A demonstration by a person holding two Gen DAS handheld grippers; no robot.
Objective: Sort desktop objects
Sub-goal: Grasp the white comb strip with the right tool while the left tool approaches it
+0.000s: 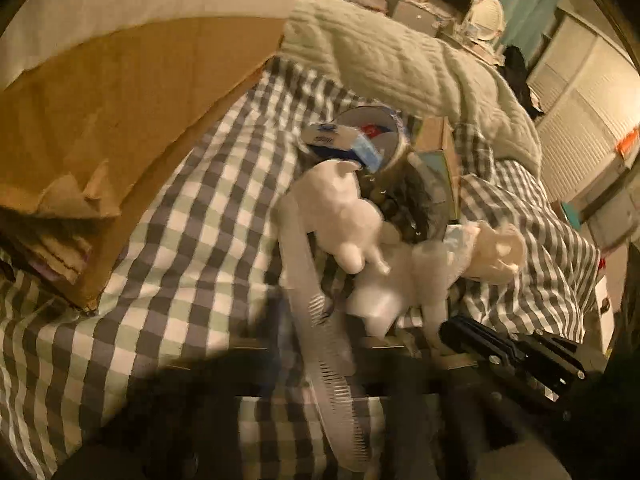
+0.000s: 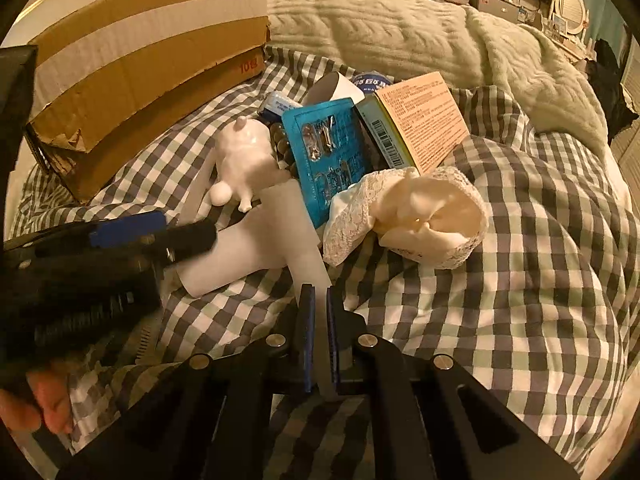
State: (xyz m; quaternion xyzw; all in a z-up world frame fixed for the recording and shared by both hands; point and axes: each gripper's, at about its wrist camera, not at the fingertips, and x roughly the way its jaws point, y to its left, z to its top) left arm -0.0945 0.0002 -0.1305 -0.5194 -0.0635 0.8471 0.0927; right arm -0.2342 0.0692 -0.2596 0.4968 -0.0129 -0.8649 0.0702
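Note:
Small things lie in a heap on a checked bedcover [image 2: 520, 280]: a white animal figurine [image 2: 244, 160], a blue blister pack [image 2: 328, 160], an orange-and-yellow box [image 2: 420, 128], a tape roll [image 2: 332, 88] and a cream lace cloth [image 2: 420, 216]. My right gripper [image 2: 320, 300] is shut on a flat white strip [image 2: 296, 232] that runs up toward the heap. My left gripper [image 2: 208, 240] comes in from the left, over a white tube-like piece [image 2: 240, 260]. In the blurred left wrist view a long white comb [image 1: 320, 312] runs between its jaws, which look shut on it.
A large cardboard box [image 2: 140, 72] stands at the back left. A cream knitted blanket [image 2: 400, 32] lies bunched behind the heap. A person's fingers [image 2: 44, 404] show at the lower left. Shelves and a cabinet with clutter [image 1: 440, 4] stand beyond the bed.

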